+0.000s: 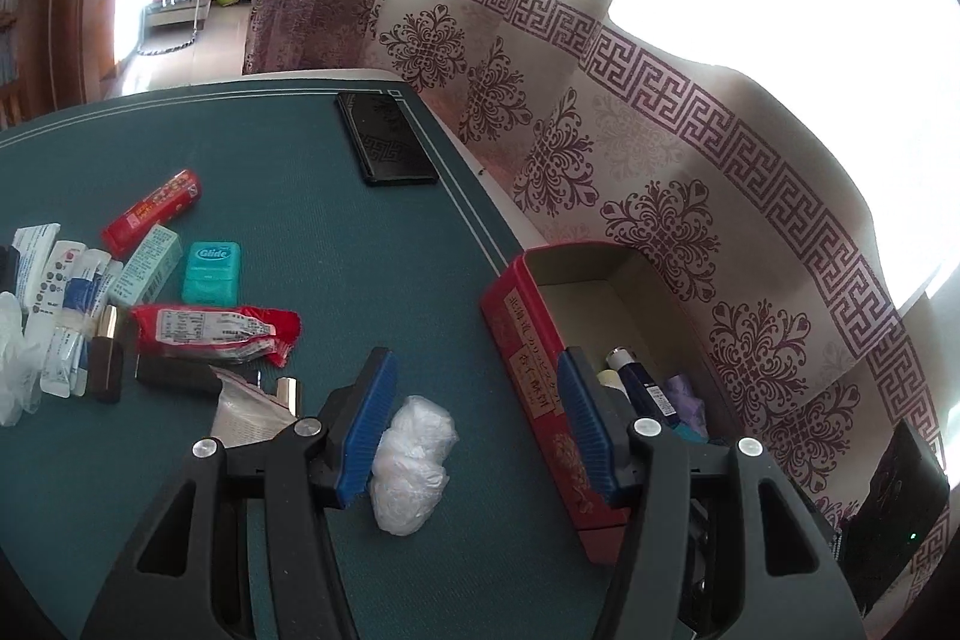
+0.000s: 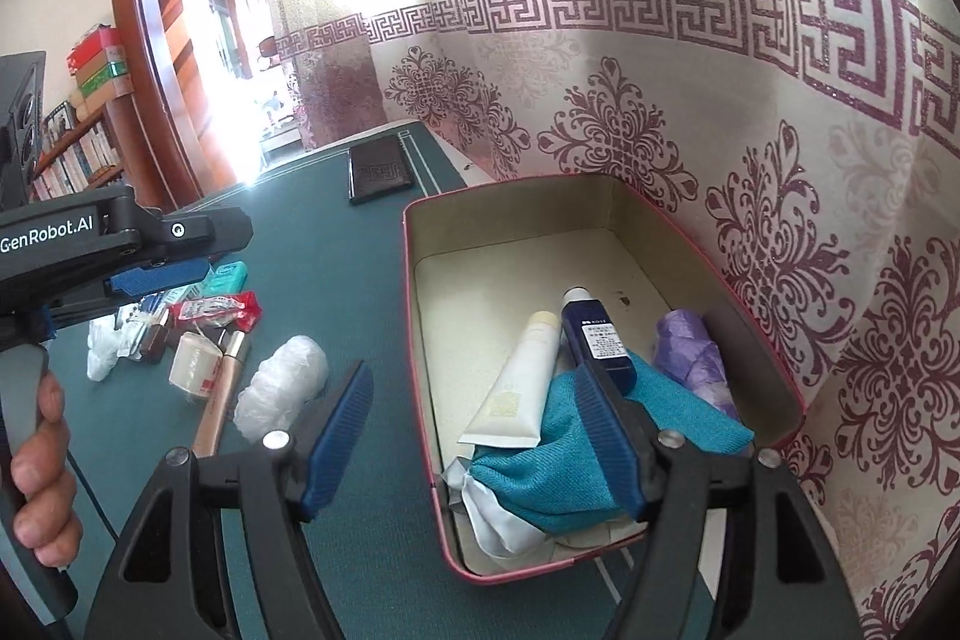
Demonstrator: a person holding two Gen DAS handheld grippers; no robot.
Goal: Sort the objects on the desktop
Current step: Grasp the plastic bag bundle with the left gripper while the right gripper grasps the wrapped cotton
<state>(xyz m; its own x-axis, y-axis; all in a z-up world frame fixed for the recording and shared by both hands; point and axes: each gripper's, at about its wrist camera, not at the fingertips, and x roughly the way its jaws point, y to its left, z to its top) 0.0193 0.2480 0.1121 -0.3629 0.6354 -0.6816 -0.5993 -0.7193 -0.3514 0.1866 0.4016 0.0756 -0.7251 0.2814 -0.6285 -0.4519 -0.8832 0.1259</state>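
Green cloth covers the bench. In the left wrist view the left claw stands open and empty above a crumpled white plastic wad; the red tin is at its right, a clutter of packets far left.

In the right wrist view the right claw gapes empty over the tin's near-left wall, above a teal cloth, cream tube and dark bottle.

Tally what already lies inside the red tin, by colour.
Cream tube: 1
Dark blue bottle: 1
Teal cloth: 1
Purple bundle: 1
White item under the cloth: 1
Total: 5
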